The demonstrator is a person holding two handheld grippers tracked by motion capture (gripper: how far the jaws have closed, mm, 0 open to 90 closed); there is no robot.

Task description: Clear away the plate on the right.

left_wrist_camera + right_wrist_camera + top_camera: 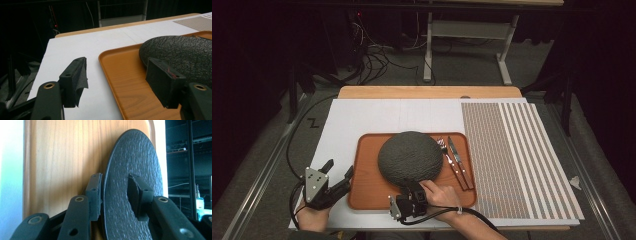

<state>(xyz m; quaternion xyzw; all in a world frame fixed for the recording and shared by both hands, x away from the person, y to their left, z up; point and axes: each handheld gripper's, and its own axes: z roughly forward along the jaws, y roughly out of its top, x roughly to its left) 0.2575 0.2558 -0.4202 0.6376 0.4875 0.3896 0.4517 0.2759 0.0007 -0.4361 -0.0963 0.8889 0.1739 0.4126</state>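
The dark textured plate (410,157) is seen resting on the wooden tray (367,187), left of a fork (447,155) and a knife (458,160) that lie side by side at the tray's right end. The tray itself is set on a white board (362,117) beside a striped mat (512,155).

The near rim of the plate is straddled by the right gripper (116,195), one jaw being tucked under the rim against the tray and the other set above the top face. A gap is visible between the upper pad and the plate, so the rim is not judged to be clamped; the jaws are part open with the plate between them.

A slip is the likely fault: if the plate is lifted on so shallow a bite at one edge, it could tilt, slide off and strike the cutlery. The tray could also be dragged by the lower jaw.

The right hand (439,195) is held low at the tray's near edge, the gripper rolled so its jaws stand one above the other. The left gripper (337,172) is held wide open and empty at the tray's left edge, one jaw over the board and one over the tray.
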